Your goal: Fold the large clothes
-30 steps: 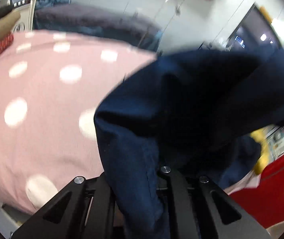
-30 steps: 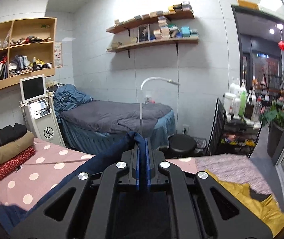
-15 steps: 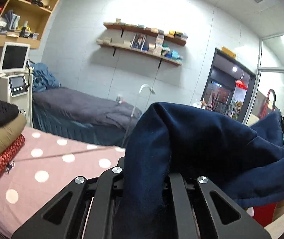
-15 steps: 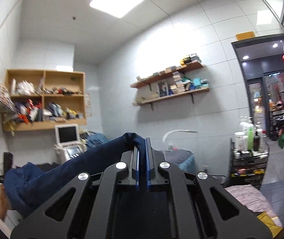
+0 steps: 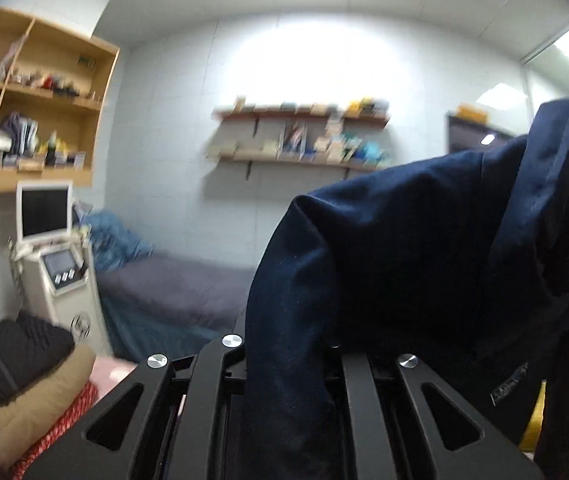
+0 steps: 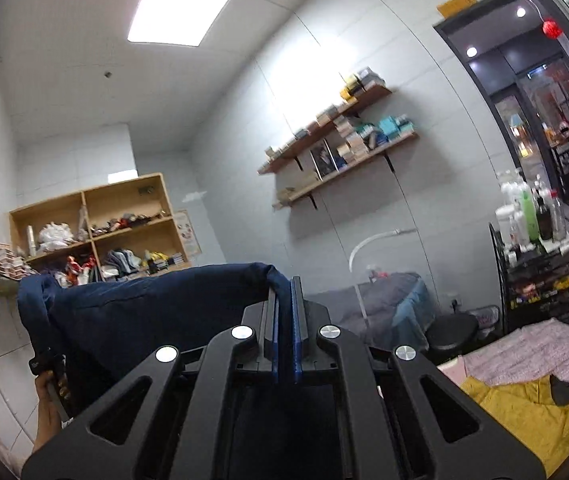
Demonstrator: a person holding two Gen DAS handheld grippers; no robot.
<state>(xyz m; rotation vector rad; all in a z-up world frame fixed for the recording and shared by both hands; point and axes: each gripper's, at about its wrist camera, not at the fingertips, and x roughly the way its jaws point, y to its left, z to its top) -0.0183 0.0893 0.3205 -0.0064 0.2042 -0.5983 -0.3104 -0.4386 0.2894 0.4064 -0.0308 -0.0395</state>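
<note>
A large navy blue garment (image 5: pixel 424 248) hangs in the air between my two grippers. My left gripper (image 5: pixel 288 360) is shut on one part of it; the cloth drapes over the fingers and hides the tips. My right gripper (image 6: pixel 283 292) is shut on another edge of the same garment (image 6: pixel 144 304), which stretches left toward the left hand at the lower left. Both grippers are raised high and point at the far wall.
A stack of folded clothes (image 5: pixel 24 380) lies at the lower left in the left wrist view. A yellow garment (image 6: pixel 524 412) and a pink knit (image 6: pixel 532 348) lie at the lower right. A grey treatment bed (image 5: pixel 172 292), a machine with a screen (image 5: pixel 52 264) and a black trolley (image 6: pixel 536 272) stand behind.
Both grippers have lifted the navy garment up off the pink dotted surface. The views have tilted upward to the wall and ceiling, and the cloth is now stretched between the grippers.
</note>
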